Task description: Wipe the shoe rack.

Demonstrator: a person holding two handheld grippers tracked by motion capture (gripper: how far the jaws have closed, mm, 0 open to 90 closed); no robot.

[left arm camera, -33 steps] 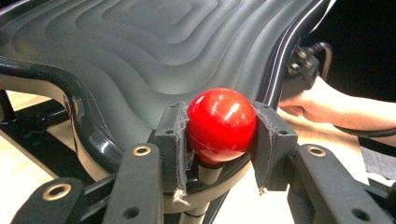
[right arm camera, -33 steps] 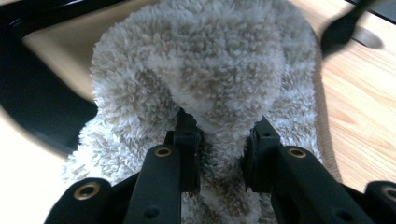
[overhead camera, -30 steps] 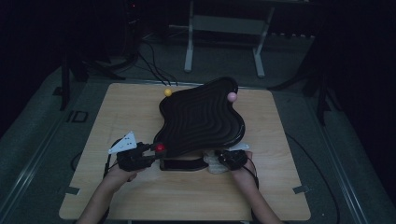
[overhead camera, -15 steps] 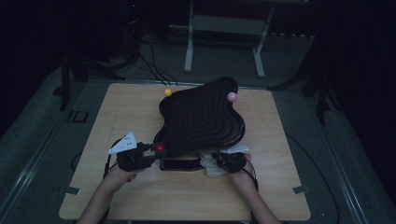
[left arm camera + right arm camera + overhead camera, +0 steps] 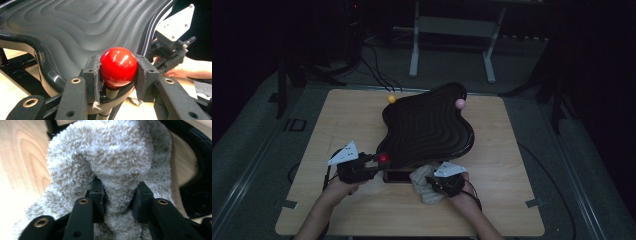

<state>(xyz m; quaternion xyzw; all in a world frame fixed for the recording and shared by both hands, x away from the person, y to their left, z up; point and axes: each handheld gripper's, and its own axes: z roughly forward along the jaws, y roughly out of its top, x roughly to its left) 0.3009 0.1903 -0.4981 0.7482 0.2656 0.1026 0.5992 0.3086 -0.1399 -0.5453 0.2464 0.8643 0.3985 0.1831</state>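
Near the counter's (image 5: pixel 507 200) front edge, the red ball (image 5: pixel 118 66) at the black wavy board's (image 5: pixel 427 127) rim is clamped by the left tongs (image 5: pixel 117 75); the fluffy cloth (image 5: pixel 112 157) beside it is pinched by the right tongs (image 5: pixel 117 195).

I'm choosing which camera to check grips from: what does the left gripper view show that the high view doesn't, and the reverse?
Left gripper view: the jaw pads press both sides of the red ball, which sits on a short stem at the ridged black board rim.

High view: the whole wooden table, the yellow ball and pink ball at the board's far corners, and the fluffy cloth by the right gripper.

Both: red ball, board, right gripper.
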